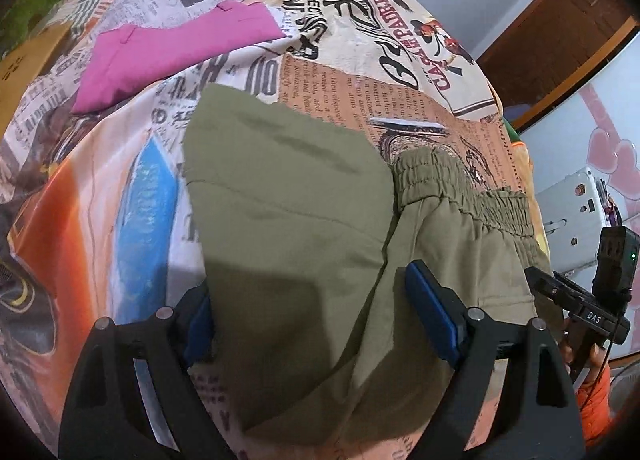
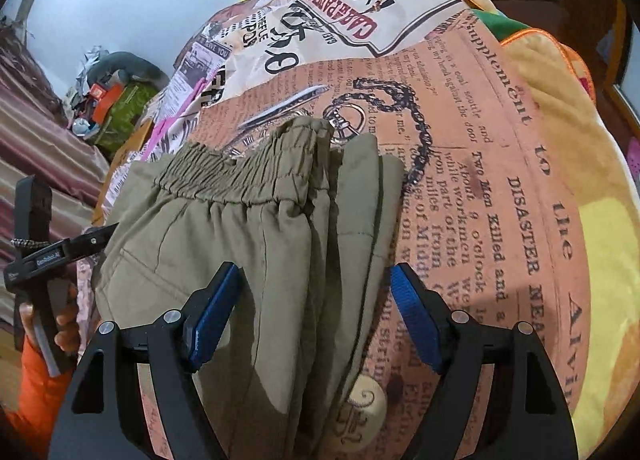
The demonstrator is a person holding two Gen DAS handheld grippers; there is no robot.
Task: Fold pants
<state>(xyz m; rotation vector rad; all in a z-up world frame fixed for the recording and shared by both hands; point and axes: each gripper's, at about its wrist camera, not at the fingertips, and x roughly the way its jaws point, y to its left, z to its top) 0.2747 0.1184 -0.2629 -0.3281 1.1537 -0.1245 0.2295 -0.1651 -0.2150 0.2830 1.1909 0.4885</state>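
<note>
Two wrist fisheyes, steeply downward, close, sharing olive pants (image 1: 304, 220) waistband

I see bed (image 1: 404, 72) under sheet (image 2: 460, 164) printed with newspaper text, headlines, drawn chain. Olive pants (image 1: 304, 220) lie directly on sheet, folded, gathered elastic waistband (image 2: 240, 184) at far end, one flat panel doubled over toward middle. Farther back I see pink folded garment (image 1: 172, 56), flat on same sheet, well apart from pants. Along right edge in right wrist view, yellow-and-orange blanket (image 2: 560, 100) lies beside sheet; which overlaps I cannot tell.
</note>
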